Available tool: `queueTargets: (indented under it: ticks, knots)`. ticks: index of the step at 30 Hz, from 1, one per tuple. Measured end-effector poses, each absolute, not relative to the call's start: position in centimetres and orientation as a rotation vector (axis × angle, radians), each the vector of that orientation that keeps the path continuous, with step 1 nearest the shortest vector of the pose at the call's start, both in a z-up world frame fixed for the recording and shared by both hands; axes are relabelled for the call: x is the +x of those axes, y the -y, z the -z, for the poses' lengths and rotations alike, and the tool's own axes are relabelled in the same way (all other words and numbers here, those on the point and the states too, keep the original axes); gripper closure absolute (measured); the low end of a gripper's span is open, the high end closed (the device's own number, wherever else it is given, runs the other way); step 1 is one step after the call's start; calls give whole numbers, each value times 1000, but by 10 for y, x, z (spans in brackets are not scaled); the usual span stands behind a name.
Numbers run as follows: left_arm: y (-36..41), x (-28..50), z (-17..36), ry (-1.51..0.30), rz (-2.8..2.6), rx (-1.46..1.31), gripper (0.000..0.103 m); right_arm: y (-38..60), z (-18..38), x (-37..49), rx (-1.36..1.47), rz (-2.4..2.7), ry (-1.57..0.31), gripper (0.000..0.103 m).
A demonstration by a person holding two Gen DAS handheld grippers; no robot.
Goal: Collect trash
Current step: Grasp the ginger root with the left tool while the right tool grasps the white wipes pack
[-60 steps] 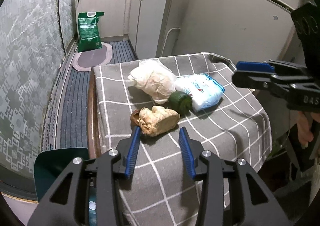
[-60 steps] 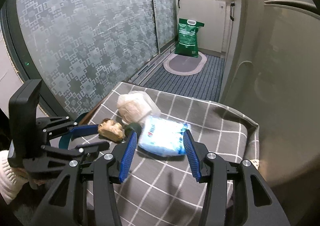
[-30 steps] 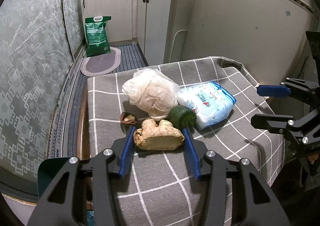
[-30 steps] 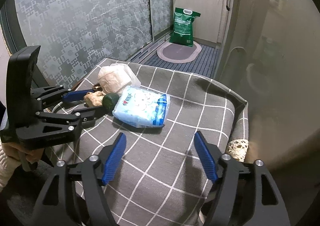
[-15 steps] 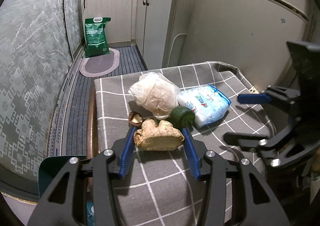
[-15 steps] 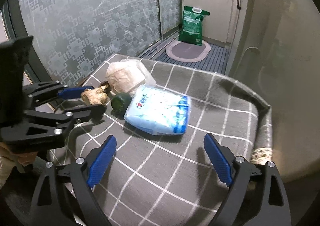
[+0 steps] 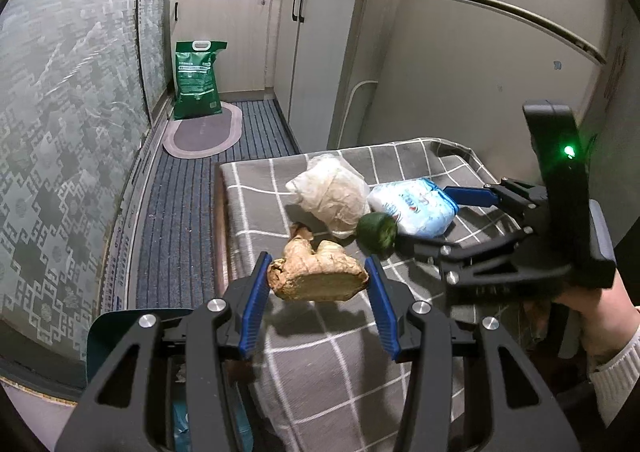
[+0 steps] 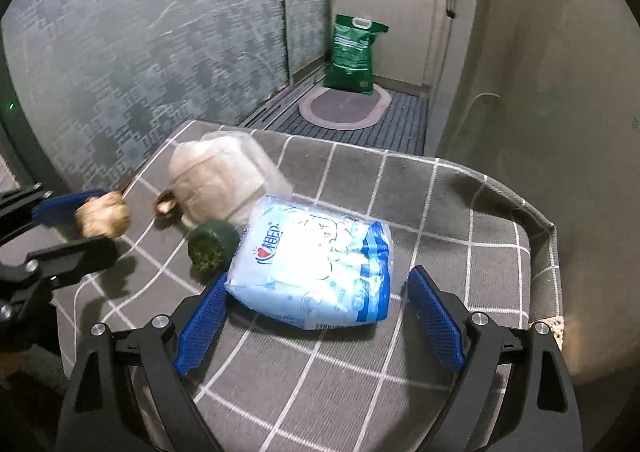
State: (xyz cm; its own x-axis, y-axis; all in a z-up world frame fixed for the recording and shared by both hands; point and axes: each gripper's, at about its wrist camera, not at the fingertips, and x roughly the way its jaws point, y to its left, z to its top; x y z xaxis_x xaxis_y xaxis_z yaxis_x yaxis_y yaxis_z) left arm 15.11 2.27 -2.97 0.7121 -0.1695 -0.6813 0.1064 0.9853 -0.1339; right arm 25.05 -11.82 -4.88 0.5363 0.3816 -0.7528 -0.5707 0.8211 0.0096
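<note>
My left gripper (image 7: 318,292) is shut on a tan ginger root (image 7: 318,279) and holds it above the grey checked tablecloth (image 7: 320,364); it also shows in the right wrist view (image 8: 102,216). My right gripper (image 8: 318,318) is open, with its blue pads on either side of a light blue tissue pack (image 8: 316,272), also in the left wrist view (image 7: 414,204). A dark green vegetable stub (image 8: 212,246) and a crumpled clear plastic bag (image 8: 220,177) lie beside the pack. A small brown scrap (image 8: 166,204) lies by the bag.
A teal bin (image 7: 120,336) stands on the floor at the table's left edge. A green sack (image 7: 197,79) and an oval mat (image 7: 204,133) lie on the floor beyond. White cabinets (image 7: 328,51) and a fridge (image 7: 480,63) stand close behind the table.
My left gripper has lifted the ginger root off the cloth. My right gripper has moved forward around the tissue pack, jaws still wide.
</note>
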Motion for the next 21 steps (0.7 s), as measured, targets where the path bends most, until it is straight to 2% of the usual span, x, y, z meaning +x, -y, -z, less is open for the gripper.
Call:
queueTargets:
  ticks: [7,12,21]
  knots:
    - [-41,137,25,-751,146,-95,53,111,49,258,-226,-556,-849,15]
    - [-54,129,22,-738,140,-110,53,104,43,262,-195,-559,-858,39]
    - [-86,114,18,-725,105,-144,53,102,10,254,-155,-584,-796,49]
